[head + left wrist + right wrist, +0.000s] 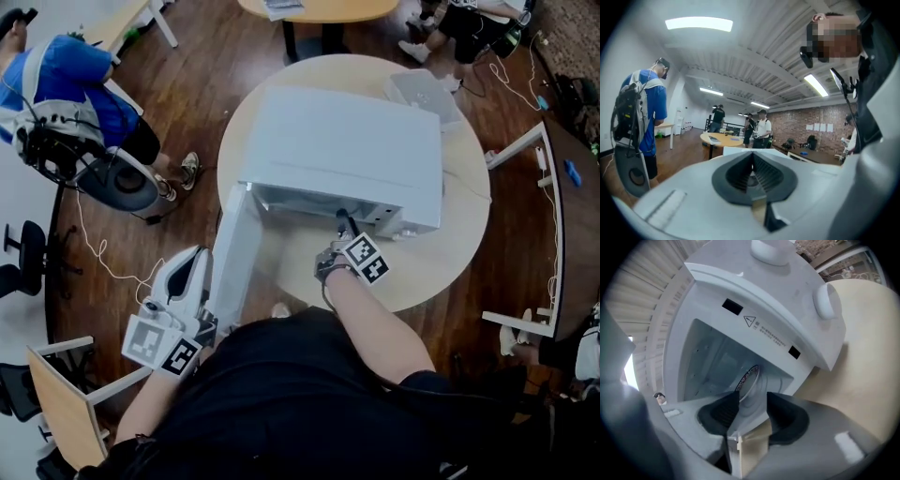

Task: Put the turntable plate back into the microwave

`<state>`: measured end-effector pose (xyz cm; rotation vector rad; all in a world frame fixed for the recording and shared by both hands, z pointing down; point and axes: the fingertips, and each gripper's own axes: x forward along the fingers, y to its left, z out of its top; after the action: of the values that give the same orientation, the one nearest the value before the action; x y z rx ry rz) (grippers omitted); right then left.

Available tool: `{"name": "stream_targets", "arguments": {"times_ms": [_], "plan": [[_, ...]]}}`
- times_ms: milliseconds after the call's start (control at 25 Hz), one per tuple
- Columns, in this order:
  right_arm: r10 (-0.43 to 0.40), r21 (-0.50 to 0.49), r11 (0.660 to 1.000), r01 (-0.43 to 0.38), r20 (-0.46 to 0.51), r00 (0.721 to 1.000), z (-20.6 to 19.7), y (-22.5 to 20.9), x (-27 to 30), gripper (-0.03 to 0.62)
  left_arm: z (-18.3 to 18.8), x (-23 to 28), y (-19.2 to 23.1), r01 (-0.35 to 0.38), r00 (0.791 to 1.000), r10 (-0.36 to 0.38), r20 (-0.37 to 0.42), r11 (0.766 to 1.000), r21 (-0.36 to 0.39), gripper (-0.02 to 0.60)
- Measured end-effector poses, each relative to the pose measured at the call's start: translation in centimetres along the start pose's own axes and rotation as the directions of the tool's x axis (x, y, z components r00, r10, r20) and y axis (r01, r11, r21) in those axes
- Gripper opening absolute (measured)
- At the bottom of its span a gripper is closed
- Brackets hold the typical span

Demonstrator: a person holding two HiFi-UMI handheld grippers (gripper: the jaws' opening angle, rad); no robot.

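Locate the turntable plate (749, 378) already inside the cavity (710, 357) of the microwave (347, 150), patterned rim toward the back, near edge reaching into the gap of the right gripper (752, 399). Read that gripper as open: jaws apart on either side of the plate's edge, no pad seen pressing on it. Judge the step in hand as seating and release. Check for a flat, centred seat on the cavity floor before withdrawing; treat any drive hub beneath as unseen. Draw the gripper straight back along its own line, without tilting, to avoid catching the rim or the frame of the opening beside the control panel (797, 277). Expect a hard, slippery plate, likely to skid or chip if dragged. Read the left gripper (752, 172) as closed on nothing, jaws together, pointed up into the room and held low at the left, well apart from the work. Mind the door (234, 251), swung wide open between the two grippers; leave it alone until after withdrawal. Note the round desk (450, 253) under the microwave and a white box (422, 92) just behind it, neither in the way. Disregard the person in blue (70, 84) at the far left and the people standing (761, 129) deeper in the room.
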<state>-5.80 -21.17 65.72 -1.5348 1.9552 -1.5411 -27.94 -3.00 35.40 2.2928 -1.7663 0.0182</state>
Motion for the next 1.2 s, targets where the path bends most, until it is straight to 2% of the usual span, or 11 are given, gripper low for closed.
{"name": "stream_targets", "arguments": {"times_ms": [80, 200, 360, 480, 680, 720, 880, 1000, 1080, 1120, 1200], "plan": [[0.026, -0.085, 0.996, -0.028, -0.017, 1.0, 0.4, 0.1, -0.8, 0.179, -0.2, 1.3, -1.0, 0.037, 0.999, -0.037, 0.005, 0.999, -0.003, 0.005], [0.07, -0.226, 0.971, -0.073, -0.022, 0.997, 1.7, 0.4, -2.6, 0.179, -0.4, 3.2, -2.6, 0.103, 0.995, -0.103, 0.008, 0.995, -0.007, 0.005], [0.064, -0.3, 0.952, -0.055, 0.02, 0.998, 3.8, 1.0, -5.6, 0.179, -0.2, 4.4, -3.6, 0.167, 0.986, -0.166, -0.013, 0.984, 0.058, 0.005], [0.076, -0.356, 0.932, -0.065, 0.018, 0.997, 5.3, 1.0, -7.0, 0.156, -0.9, 5.7, -4.7, 0.187, 0.982, -0.187, -0.011, 0.982, 0.018, 0.005], [0.135, -0.456, 0.883, -0.11, 0.022, 0.991, 7.6, 1.5, -9.1, 0.155, -1.7, 8.4, -7.4, 0.236, 0.972, -0.236, -0.001, 0.971, -0.025, 0.005], [0.146, -0.481, 0.869, -0.116, 0.025, 0.989, 7.9, 1.8, -9.5, 0.134, -1.9, 8.7, -7.6, 0.246, 0.969, -0.246, 0.0, 0.969, -0.03, 0.005], [0.199, -0.611, 0.779, -0.141, 0.027, 0.98, 9.2, 3.7, -10.9, 0.089, -3.1, 9.9, -8.2, 0.26, 0.966, -0.26, 0.004, 0.965, -0.024, 0.005], [0.242, -0.717, 0.674, -0.176, -0.01, 0.97, 9.4, 5.3, -12.4, 0.004, -4.7, 10.5, -8.6, 0.257, 0.966, -0.257, -0.007, 0.966, 0.021, 0.005], [0.249, -0.779, 0.6, -0.181, -0.033, 0.968, 9.6, 5.6, -13.8, 0.003, -6.3, 11.1, -9.0, 0.264, 0.964, -0.263, -0.025, 0.963, 0.048, 0.005], [0.244, -0.799, 0.575, -0.174, -0.035, 0.969, 9.7, 5.4, -14.3, 0.003, -7.0, 11.5, -9.1, 0.27, 0.963, -0.269, -0.036, 0.961, 0.054, 0.005], [0.227, -0.807, 0.569, -0.158, -0.031, 0.973, 9.7, 4.9, -14.8, 0.002, -8.3, 11.9, -9.2, 0.279, 0.959, -0.276, -0.059, 0.958, 0.059, 0.005]]}}
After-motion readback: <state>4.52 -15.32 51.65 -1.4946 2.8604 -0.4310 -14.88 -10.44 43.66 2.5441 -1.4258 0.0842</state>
